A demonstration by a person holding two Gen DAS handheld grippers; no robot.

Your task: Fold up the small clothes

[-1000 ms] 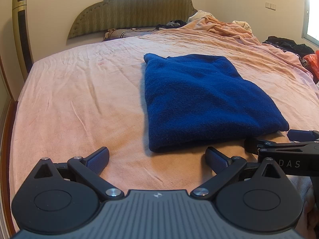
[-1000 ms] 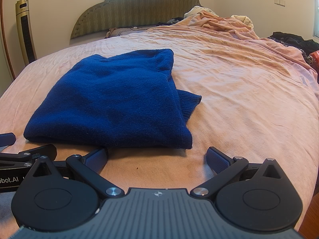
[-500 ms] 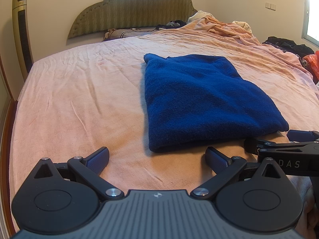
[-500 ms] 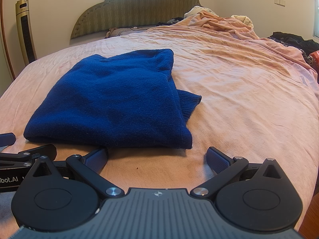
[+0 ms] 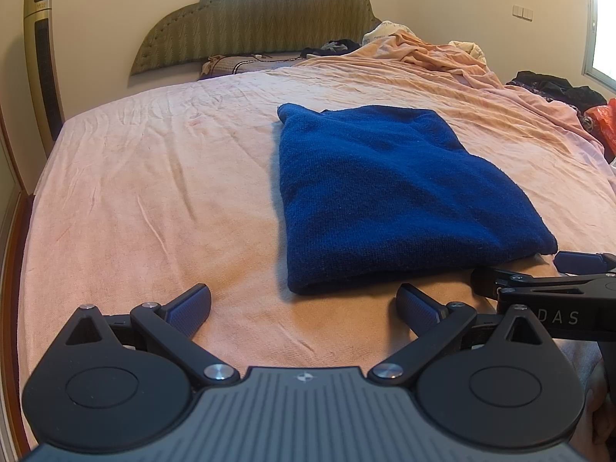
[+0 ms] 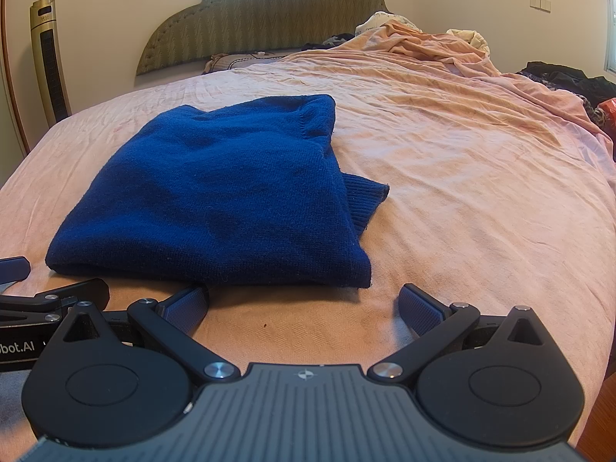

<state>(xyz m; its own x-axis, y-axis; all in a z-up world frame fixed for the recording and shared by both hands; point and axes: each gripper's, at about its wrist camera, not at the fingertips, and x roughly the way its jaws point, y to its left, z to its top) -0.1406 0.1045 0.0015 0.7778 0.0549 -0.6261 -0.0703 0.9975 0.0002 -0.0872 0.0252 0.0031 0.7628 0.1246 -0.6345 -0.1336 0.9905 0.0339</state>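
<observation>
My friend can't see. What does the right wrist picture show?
A folded blue sweater lies on a pink bed sheet, with a ribbed edge poking out on its right side. The right gripper is open and empty just in front of it, and part of the left gripper shows at the left edge. A headboard stands behind.

Fuzzy knit sweater [image 5: 389,192], seemingly terry-cloth bed sheet [image 5: 154,200]

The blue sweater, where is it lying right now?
The blue sweater lies folded on the pink bedsheet, just beyond both open grippers: ahead and right of the left gripper, ahead and left of the right gripper.
</observation>
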